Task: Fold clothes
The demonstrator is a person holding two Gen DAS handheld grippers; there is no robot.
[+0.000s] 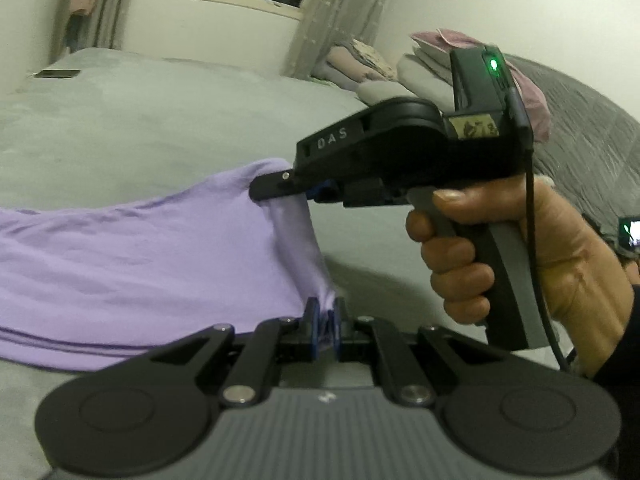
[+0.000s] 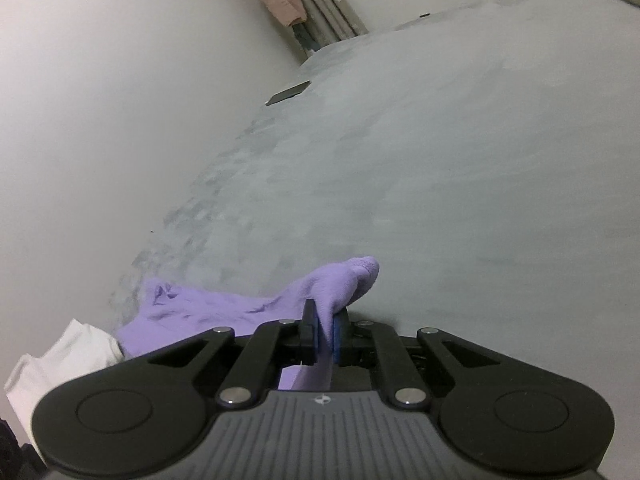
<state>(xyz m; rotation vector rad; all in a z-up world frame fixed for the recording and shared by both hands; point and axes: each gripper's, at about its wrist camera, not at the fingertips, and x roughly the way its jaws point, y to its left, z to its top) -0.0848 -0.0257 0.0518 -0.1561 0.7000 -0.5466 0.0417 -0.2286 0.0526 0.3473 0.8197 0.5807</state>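
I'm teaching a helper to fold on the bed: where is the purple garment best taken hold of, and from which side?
Grip the purple garment at its corners along the near edge, coming from the bed's near side. Both the left gripper and right gripper already pinch thin cloth there, while the rest lies flat.

One lilac garment is lying on one grey bed. Two handheld grippers are showing, the left gripper and the right gripper, with one hand gripping a handle. One white cloth is sitting beside the garment. One dark flat object is lying at the bed's edge.
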